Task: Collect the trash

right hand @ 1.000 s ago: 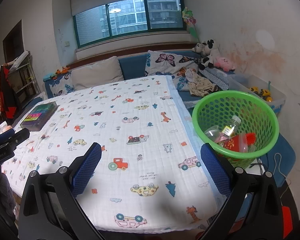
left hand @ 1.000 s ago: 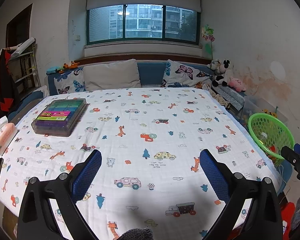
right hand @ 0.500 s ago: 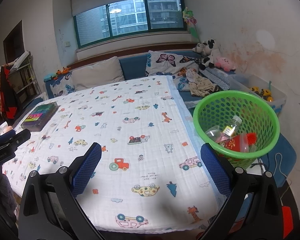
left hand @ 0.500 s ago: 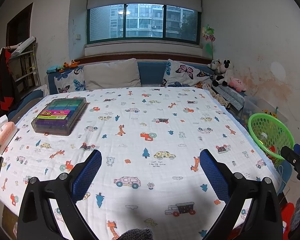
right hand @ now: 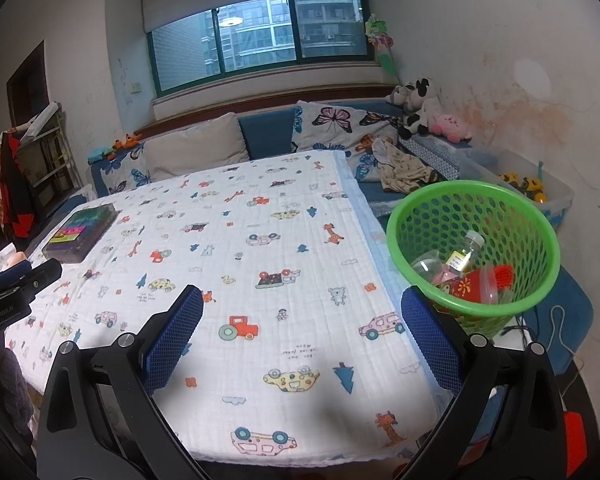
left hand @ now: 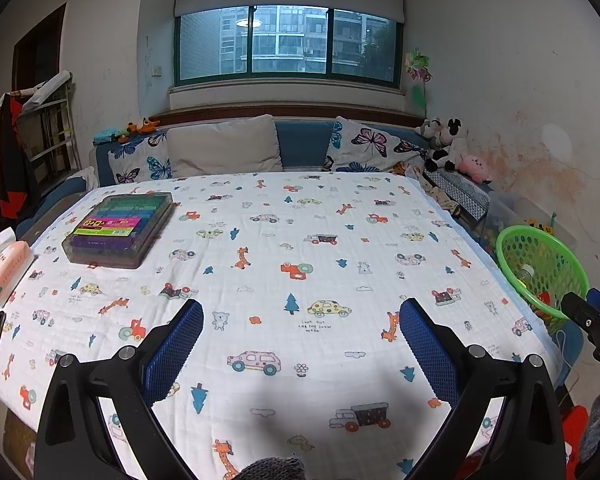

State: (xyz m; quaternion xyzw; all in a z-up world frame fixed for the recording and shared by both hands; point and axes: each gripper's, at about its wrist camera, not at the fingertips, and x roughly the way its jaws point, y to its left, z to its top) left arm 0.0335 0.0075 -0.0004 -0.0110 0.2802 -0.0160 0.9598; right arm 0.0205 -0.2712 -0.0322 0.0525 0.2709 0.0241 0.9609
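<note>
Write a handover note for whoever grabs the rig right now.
Left gripper: open, empty, over the cartoon-print white cloth.
Right gripper: open, empty, near the cloth's right edge.
Green perforated plastic basket stands off the table's right side and holds a clear plastic bottle and a red plastic item.
Done: that trash is binned.
Left: no loose trash visible on the cloth; the clear case of coloured items and pink tissue pack look like keepers.

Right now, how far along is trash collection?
Looks nearly done: the green perforated plastic basket holds a clear plastic bottle and red packaging. Both the left hand-held gripper and the right hand-held gripper are open and empty. No loose trash visible on the cartoon-print cloth.
</note>
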